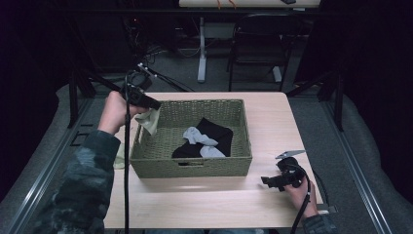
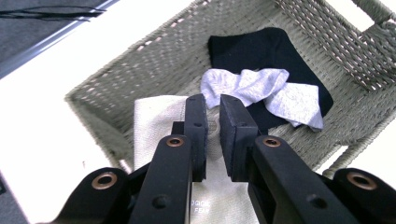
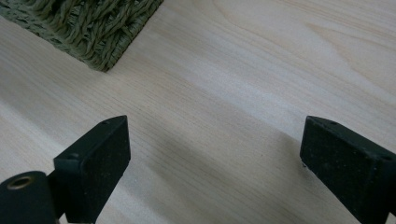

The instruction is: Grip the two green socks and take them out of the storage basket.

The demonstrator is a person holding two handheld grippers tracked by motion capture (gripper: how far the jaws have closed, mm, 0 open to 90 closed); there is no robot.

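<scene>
Black jaws of the left gripper (image 2: 212,135) sit right under the lens, nearly together and pinching a fold of the pale cloth (image 2: 159,121), which hangs down from them and trails over the basket's (image 2: 93,102) left wall. From the high view the left gripper (image 1: 146,103) is up over that left rim, cloth (image 1: 148,120) dangling half inside, half outside. So the whole thing turns on this: the open basket floor lies just ahead and below the jaws, toward the grey cloth (image 2: 261,88) and black cloth (image 2: 266,46) already lying in it. A short carry inward looks like all it needs. Over on the near right, the right gripper (image 1: 277,180) rests low on the table (image 3: 261,93), jaws spread wide with nothing between them, well apart from the basket corner (image 3: 98,32).
</scene>
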